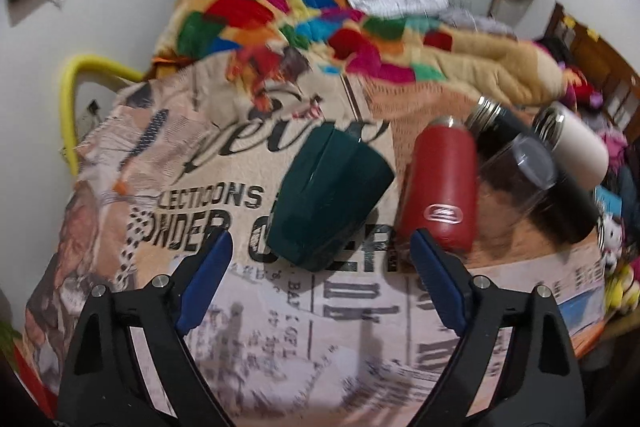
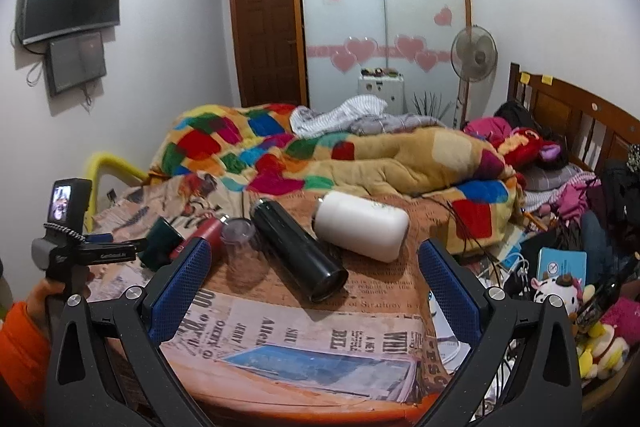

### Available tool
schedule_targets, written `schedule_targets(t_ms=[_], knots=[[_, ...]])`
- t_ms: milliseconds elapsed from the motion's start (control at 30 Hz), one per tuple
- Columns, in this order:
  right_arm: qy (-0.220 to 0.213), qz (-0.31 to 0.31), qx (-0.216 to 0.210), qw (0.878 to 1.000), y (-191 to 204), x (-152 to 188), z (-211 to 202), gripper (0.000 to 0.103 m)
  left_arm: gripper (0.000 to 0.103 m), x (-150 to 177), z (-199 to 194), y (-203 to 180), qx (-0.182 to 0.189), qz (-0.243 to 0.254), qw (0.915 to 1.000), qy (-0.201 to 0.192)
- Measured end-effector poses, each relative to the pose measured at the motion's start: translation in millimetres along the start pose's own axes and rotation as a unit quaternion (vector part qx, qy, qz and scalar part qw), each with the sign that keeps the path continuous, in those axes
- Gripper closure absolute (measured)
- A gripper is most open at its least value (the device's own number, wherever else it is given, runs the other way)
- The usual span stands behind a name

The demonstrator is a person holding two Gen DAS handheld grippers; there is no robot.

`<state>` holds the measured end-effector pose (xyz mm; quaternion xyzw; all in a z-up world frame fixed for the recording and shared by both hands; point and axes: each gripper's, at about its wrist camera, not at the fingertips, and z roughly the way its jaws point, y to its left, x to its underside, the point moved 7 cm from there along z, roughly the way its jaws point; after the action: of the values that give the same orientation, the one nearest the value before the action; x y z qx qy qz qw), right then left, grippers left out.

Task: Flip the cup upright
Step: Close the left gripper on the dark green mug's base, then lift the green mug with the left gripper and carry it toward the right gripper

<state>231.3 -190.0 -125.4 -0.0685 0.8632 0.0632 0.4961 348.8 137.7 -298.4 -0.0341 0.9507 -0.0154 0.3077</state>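
I have the newsprint-patterned table (image 2: 304, 331) under both cameras, its rounded near rim (image 2: 304, 401) curving below my right gripper and dropping off on the right toward a clutter of soft toys (image 2: 600, 339). A patchwork blanket (image 2: 280, 147) is heaped along the table's far edge, so there is no room beyond the bottles. The near half of the tabletop, in front of both grippers, is bare print.

My right gripper (image 2: 314, 265) hangs with its blue pads spread wide, holding nothing, over the near middle of the table. A black bottle (image 2: 298, 251) lies on its side between the pads in view, mouth toward me; a white bottle (image 2: 360, 227) lies just behind it, near the right edge.

My left gripper (image 1: 322, 259) is also spread wide and empty, close above the cloth. The dark green cup (image 1: 332, 199) lies tipped on its side just ahead of the left gripper's tips, roughly centred in the gap, its handle facing up. A red bottle (image 1: 440, 187) lies just beside the cup on its right, a narrow strip of cloth between them; the left of the cup is open cloth. A clear glass (image 1: 516, 171) sits past the red bottle.
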Motion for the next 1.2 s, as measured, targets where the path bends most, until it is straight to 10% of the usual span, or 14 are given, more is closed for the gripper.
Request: schedule_targets(t_ms=[733,1200], knots=[[0.028,-0.022,0.012,0.999,9,4,33,0.000,0.038,-12,68,4,0.035,0.018,0.9982,0.045],[0.018,-0.025,0.000,1.000,19,4,19,0.000,0.038,-3,-32,-11,0.015,0.044,0.9986,-0.025]])
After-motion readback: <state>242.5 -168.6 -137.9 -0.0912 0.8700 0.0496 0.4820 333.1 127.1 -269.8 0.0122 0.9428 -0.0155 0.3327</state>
